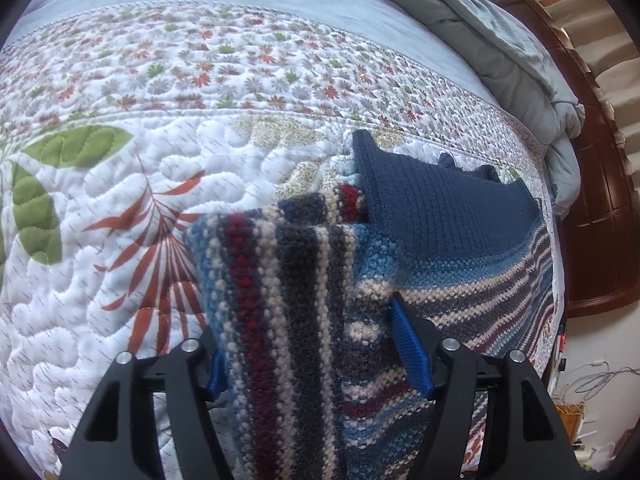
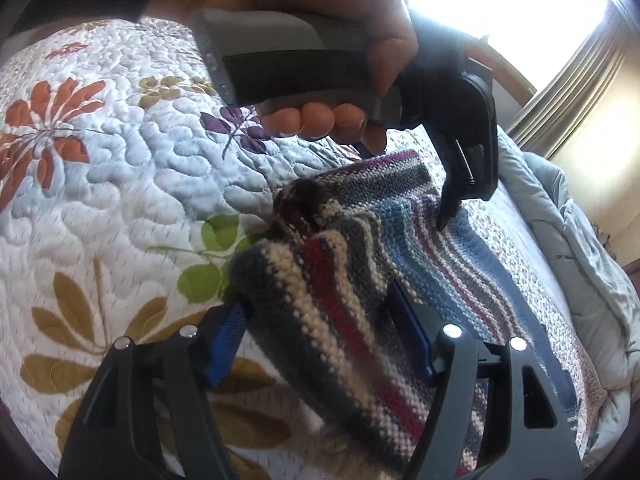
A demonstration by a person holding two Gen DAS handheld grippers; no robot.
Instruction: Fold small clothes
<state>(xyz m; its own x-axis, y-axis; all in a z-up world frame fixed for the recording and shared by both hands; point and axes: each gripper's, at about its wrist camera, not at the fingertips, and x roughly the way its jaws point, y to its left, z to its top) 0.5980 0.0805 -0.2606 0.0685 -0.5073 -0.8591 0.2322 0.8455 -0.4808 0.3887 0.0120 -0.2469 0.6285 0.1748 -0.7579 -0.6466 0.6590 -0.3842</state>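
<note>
A small striped knit garment (image 1: 304, 280) in blue, cream, grey and red lies on the quilted bedspread (image 1: 120, 208); a navy ribbed part (image 1: 440, 208) is at its far end. My left gripper (image 1: 308, 332) is shut on a bunched fold of the striped knit, which fills the gap between its blue pads. In the right wrist view my right gripper (image 2: 320, 300) is likewise shut on a thick fold of the knit garment (image 2: 344, 312). A hand holds the left gripper (image 2: 446, 216) just beyond, its tips down on the stripes.
A blue-grey duvet (image 1: 500, 52) is heaped along the bed's far right side, against dark wooden furniture (image 1: 592, 184). Cables (image 1: 596, 380) lie on the floor past the bed's edge. A bright window (image 2: 500, 8) with a curtain is behind.
</note>
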